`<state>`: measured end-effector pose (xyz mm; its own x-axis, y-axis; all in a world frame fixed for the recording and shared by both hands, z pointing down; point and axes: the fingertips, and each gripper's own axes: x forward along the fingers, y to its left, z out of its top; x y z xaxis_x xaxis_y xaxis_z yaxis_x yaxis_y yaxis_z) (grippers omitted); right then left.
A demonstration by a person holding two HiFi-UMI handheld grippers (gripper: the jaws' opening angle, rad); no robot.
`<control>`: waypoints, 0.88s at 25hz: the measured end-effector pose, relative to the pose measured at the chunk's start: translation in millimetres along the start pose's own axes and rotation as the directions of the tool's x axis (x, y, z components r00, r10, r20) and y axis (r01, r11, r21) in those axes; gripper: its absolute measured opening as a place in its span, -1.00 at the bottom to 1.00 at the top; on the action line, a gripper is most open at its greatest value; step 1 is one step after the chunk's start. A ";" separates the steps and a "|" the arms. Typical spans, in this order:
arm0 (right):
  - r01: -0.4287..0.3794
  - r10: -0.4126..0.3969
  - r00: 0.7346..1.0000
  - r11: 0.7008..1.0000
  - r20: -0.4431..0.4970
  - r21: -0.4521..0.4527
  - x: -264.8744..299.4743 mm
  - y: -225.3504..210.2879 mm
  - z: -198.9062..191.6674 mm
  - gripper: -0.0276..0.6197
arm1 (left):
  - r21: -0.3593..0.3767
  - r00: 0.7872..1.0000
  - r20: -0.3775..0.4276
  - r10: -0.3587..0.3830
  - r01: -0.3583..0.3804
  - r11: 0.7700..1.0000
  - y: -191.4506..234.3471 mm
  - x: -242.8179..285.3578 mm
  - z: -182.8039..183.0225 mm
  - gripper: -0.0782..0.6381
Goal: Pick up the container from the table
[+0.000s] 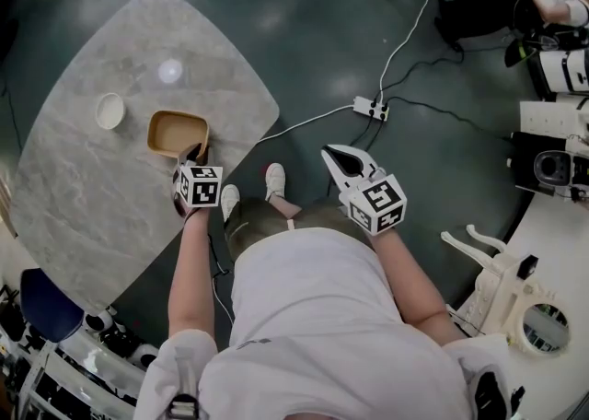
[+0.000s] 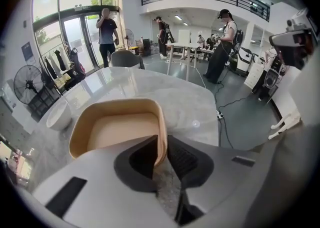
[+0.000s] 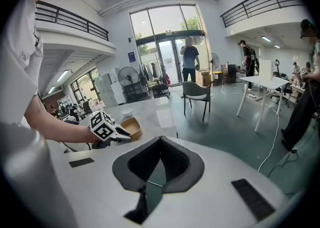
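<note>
Head view: a tan container (image 1: 175, 133), probably light and crushable, sits on the surface (image 1: 83, 179) at ten o'clock. The left hand-held gripper (image 1: 196, 153) narrowly straddles its near wall; pinch there gently. The right hand-held gripper (image 1: 329, 153) is closed and empty.

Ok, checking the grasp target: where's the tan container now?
At the left of the head view, the tan container sits on the marble table, right of the white bowl, its near wall between the left tongs.

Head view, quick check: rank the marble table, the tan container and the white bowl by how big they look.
1. marble table, by far the largest
2. tan container
3. white bowl, clearly smaller than the container
</note>
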<state>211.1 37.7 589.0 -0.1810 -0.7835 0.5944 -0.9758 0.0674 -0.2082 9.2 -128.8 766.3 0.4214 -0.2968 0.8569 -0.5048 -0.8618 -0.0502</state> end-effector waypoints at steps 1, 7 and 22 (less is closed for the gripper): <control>-0.007 0.007 1.000 1.000 0.000 -0.003 0.1 -1.1 0.3 -0.88 | 0.001 1.000 0.002 0.007 -0.007 1.000 -0.8 -0.8 1.0 -0.66; -0.062 0.062 0.998 0.998 0.003 -0.023 5.7 -8.0 4.3 -0.88 | -0.023 0.999 0.018 0.046 -0.045 0.999 -3.6 -10.5 8.8 -0.69; -0.274 0.276 0.961 0.954 0.004 -0.121 34.3 26.3 31.1 -0.88 | -0.187 0.979 0.091 0.182 -0.162 0.969 14.1 -89.8 22.0 -0.70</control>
<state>183.1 -6.6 579.7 -0.4433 -0.7365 0.5110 -0.8962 0.3539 -0.2674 -19.2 -123.3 677.3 0.3898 -0.4847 0.7831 -0.6980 -0.7101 -0.0921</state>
